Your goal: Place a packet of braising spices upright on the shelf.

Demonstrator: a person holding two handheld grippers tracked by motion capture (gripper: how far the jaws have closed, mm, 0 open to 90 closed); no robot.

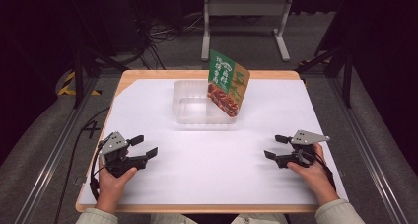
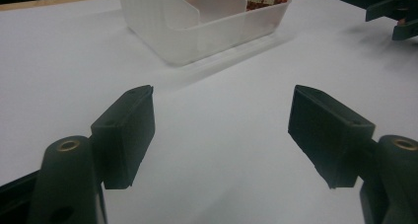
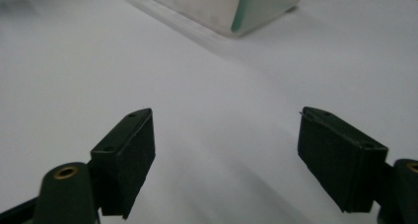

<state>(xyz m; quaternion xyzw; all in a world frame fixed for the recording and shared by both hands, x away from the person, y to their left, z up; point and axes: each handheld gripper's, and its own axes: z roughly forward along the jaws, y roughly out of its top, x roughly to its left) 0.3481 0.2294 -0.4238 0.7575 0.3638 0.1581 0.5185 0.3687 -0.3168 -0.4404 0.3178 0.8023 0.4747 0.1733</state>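
My left gripper (image 1: 144,146) and right gripper (image 1: 276,146) rest on the white table (image 1: 212,160), jaws wide apart, empty, near the plastic tub (image 1: 190,110).

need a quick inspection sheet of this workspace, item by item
surface: wooden table under a white sheet.
job's things: clear plastic container at the far middle; green snack packet stands tilted in its right end.
clutter: nothing seen.
grippers: left claw and right claw both open, holding nothing, low near the sheet's front corners, one in each hand.
cables: a black one trails from the left claw; loose tangle on the floor beyond.
surroundings: grey floor, white metal stand behind, dark frame legs at both sides.
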